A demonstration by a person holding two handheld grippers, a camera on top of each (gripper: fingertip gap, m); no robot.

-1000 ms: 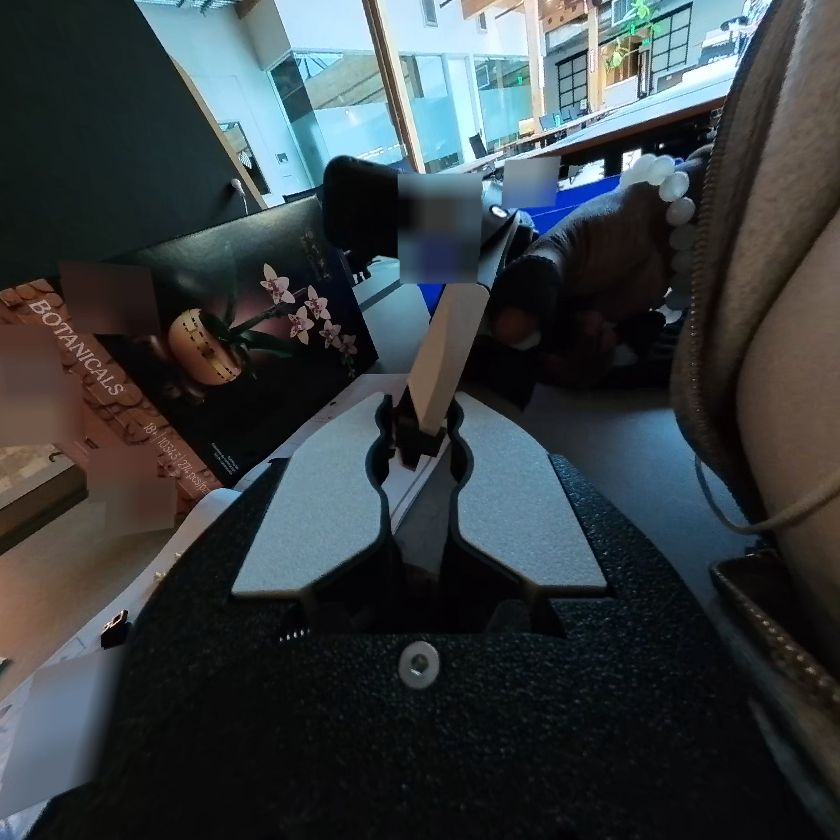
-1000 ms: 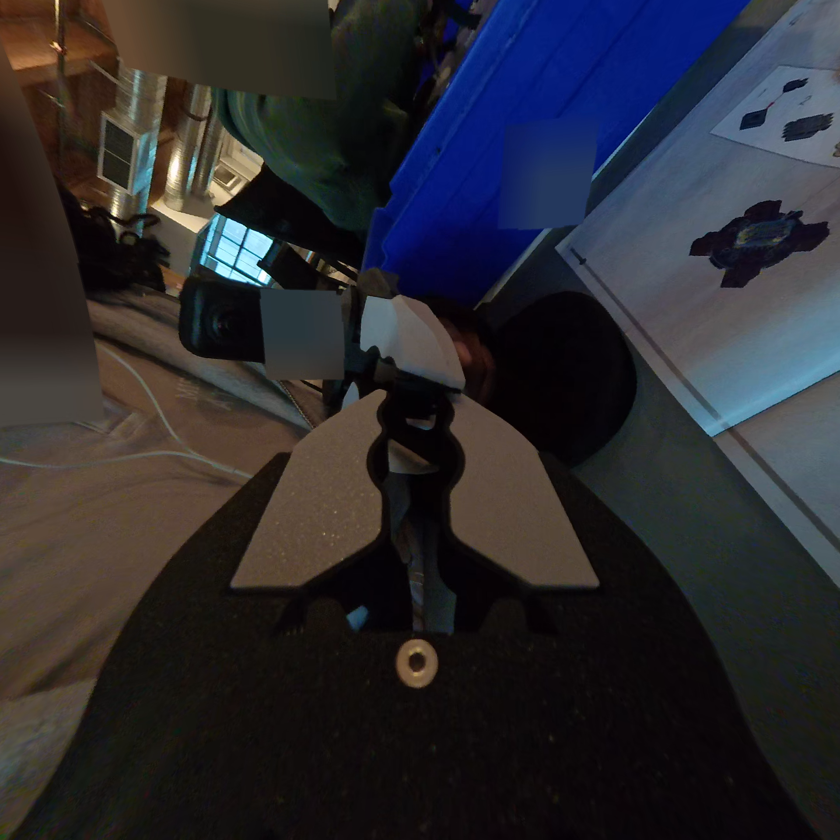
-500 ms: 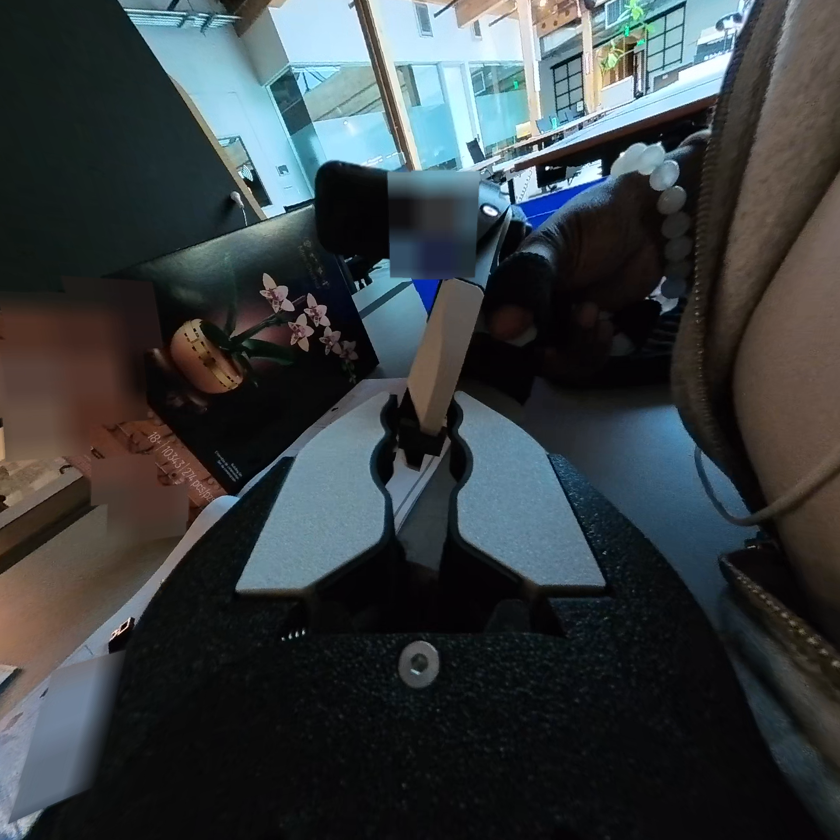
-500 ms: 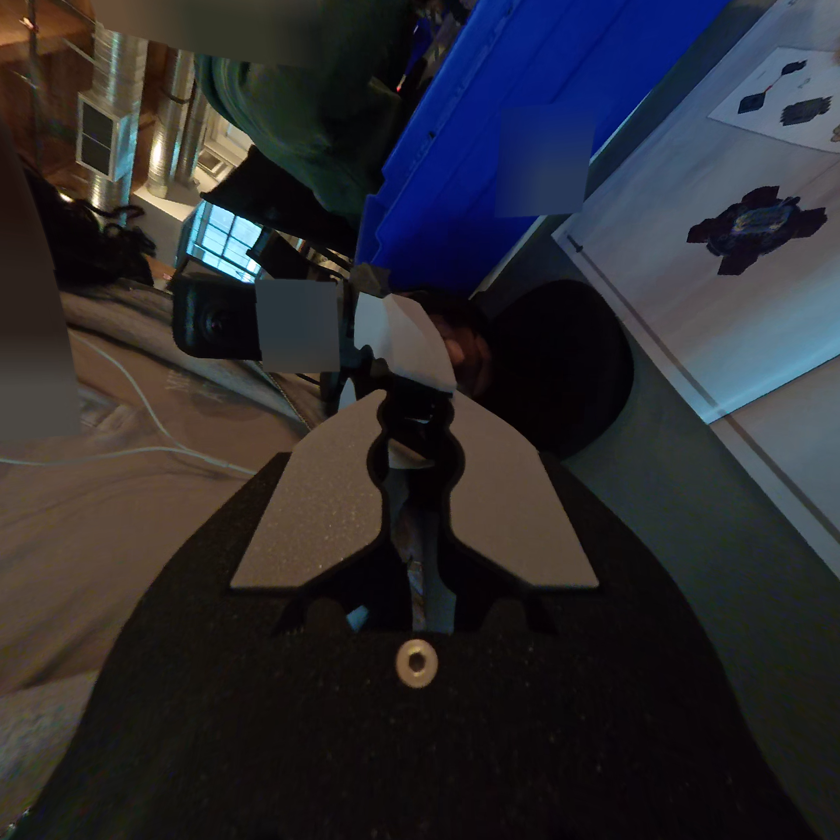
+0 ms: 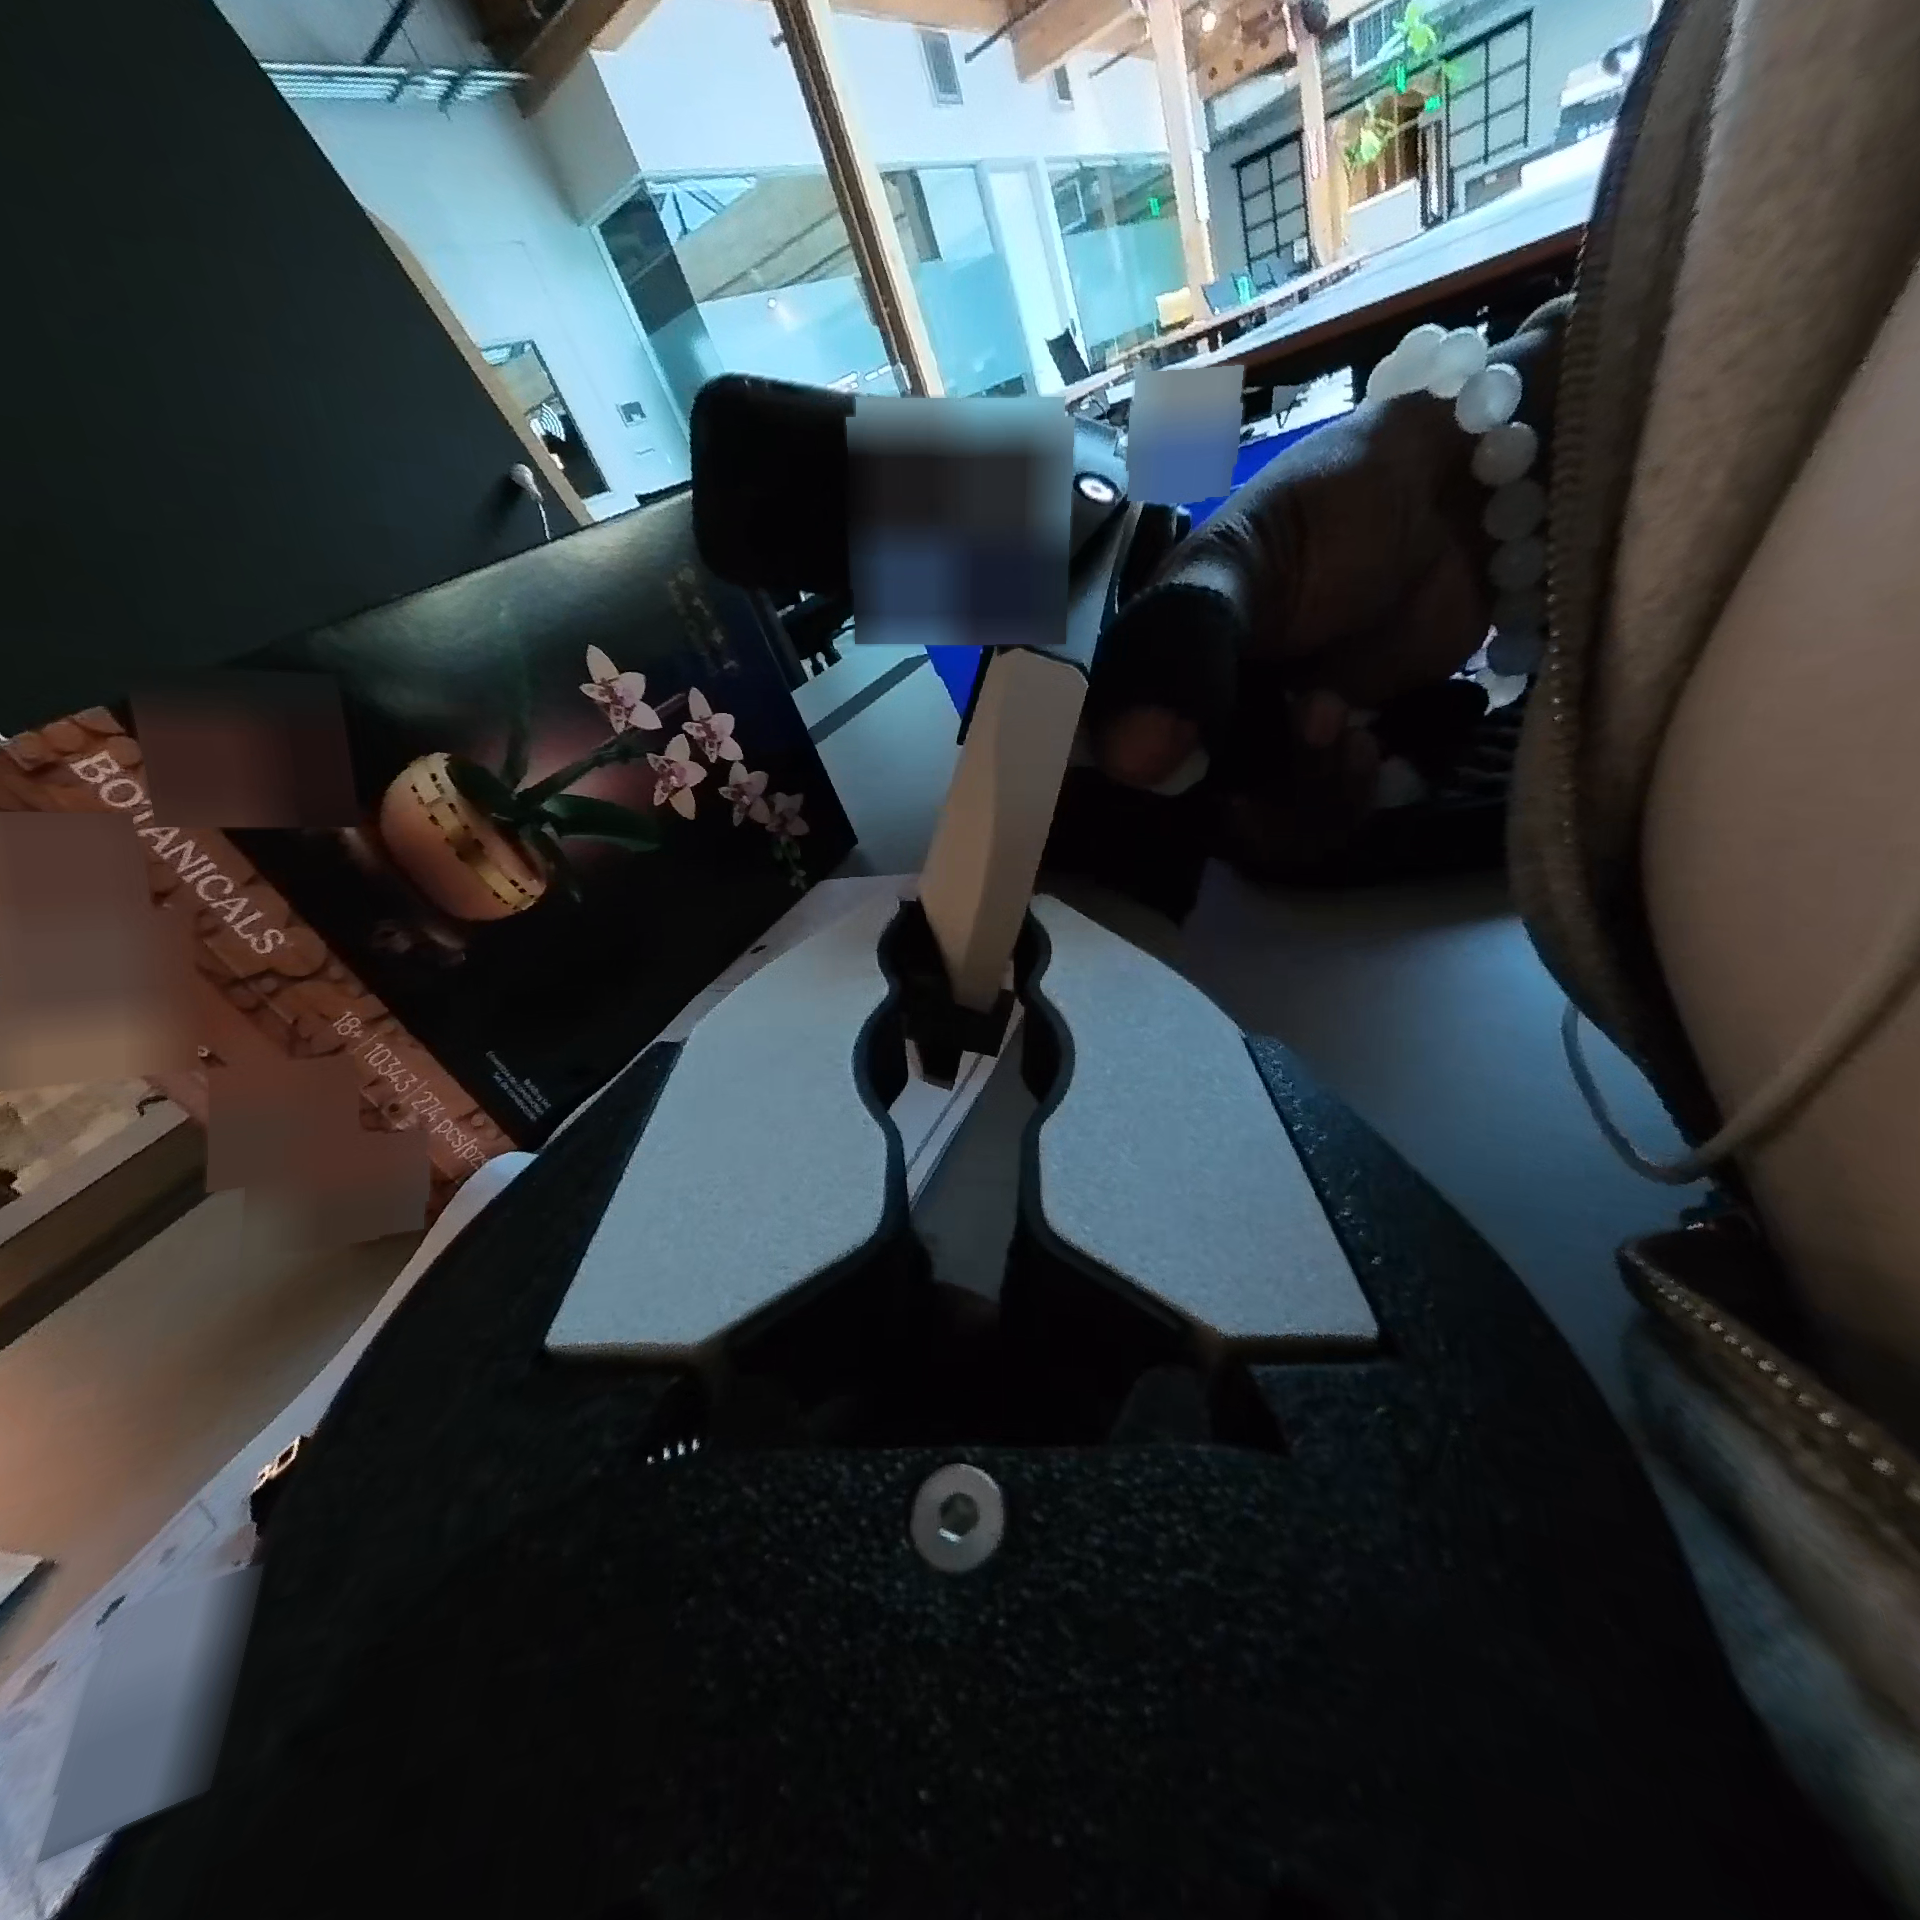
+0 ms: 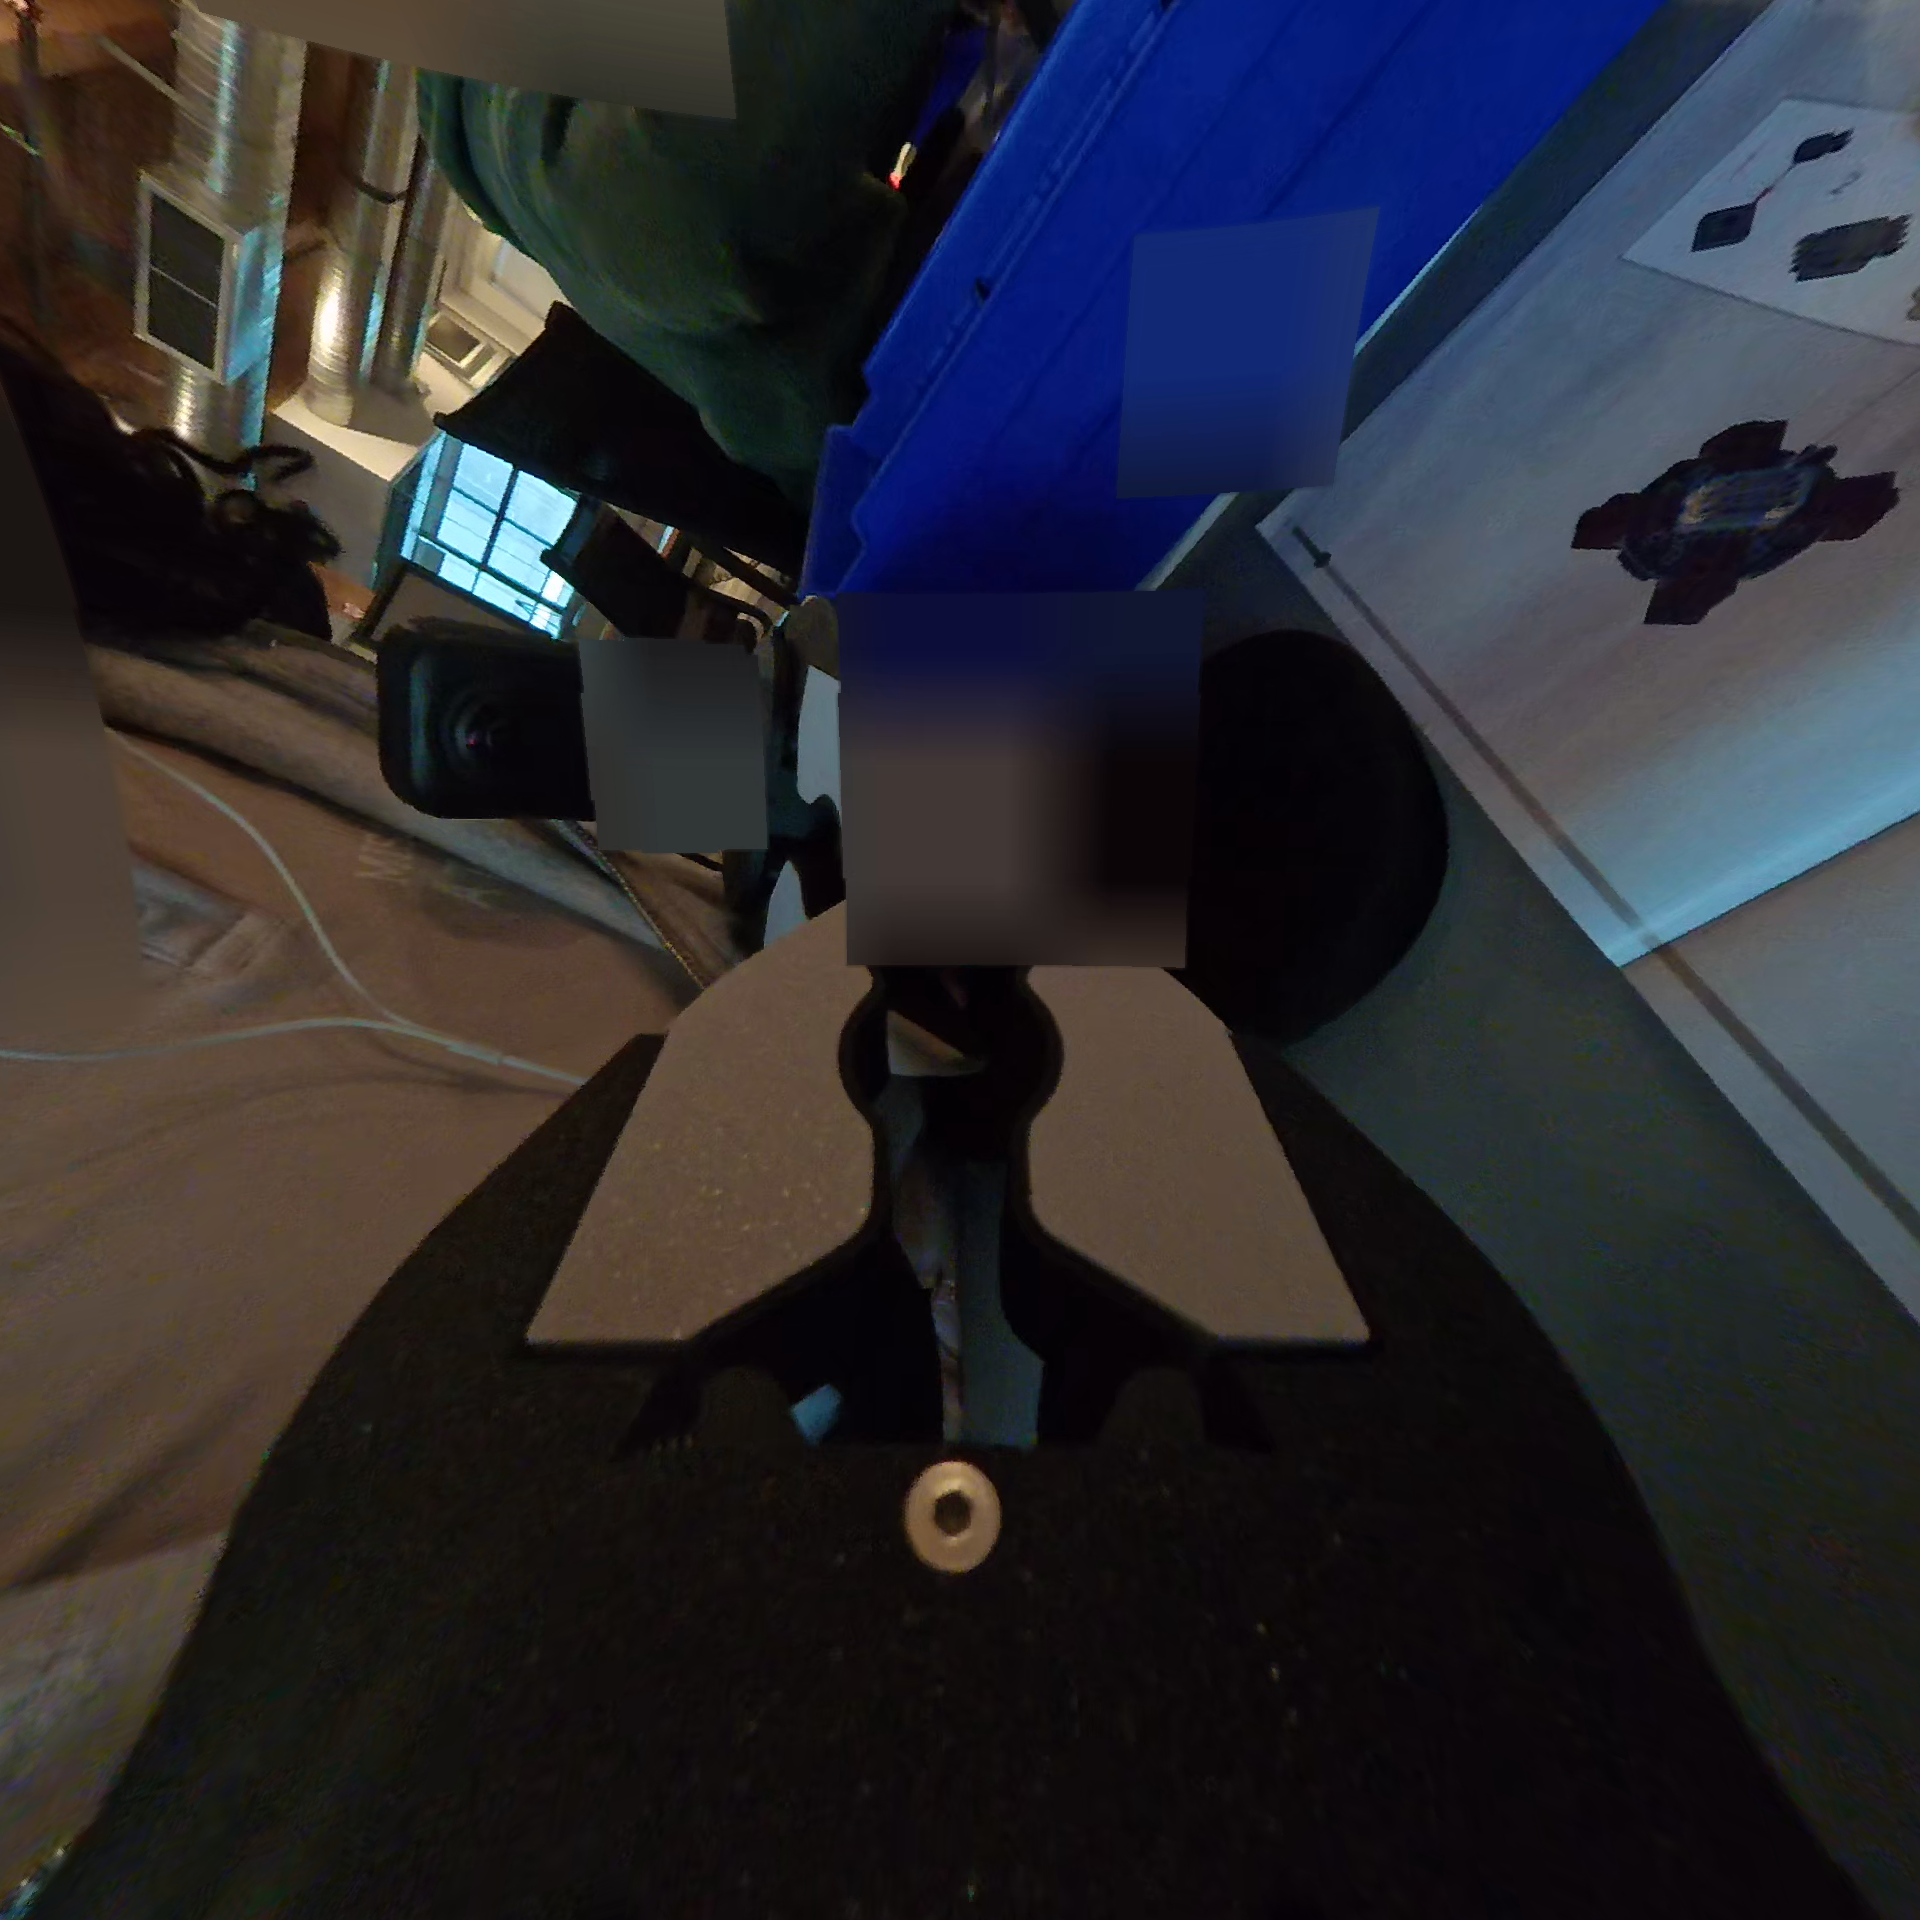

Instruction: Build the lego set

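My two grippers meet tip to tip above a grey table. In the left wrist view my left gripper has its pads against a small black piece at its fingertips. The right gripper's cream finger comes down from above and ends on the same piece. In the right wrist view my right gripper is shut on that dark piece, beside a pale patch. A blurred patch covers what lies just beyond its tips. The left gripper's camera shows to the left.
A dark box with an orchid picture stands at the left. A blue bin, a black round object and a white printed sheet lie on the table. A person's beige jacket and hand with bead bracelet are close at the right.
My left jaws have narrowed around the black piece held at the right gripper's tip. The right grasp looks unchanged. Both grippers have barely shifted.
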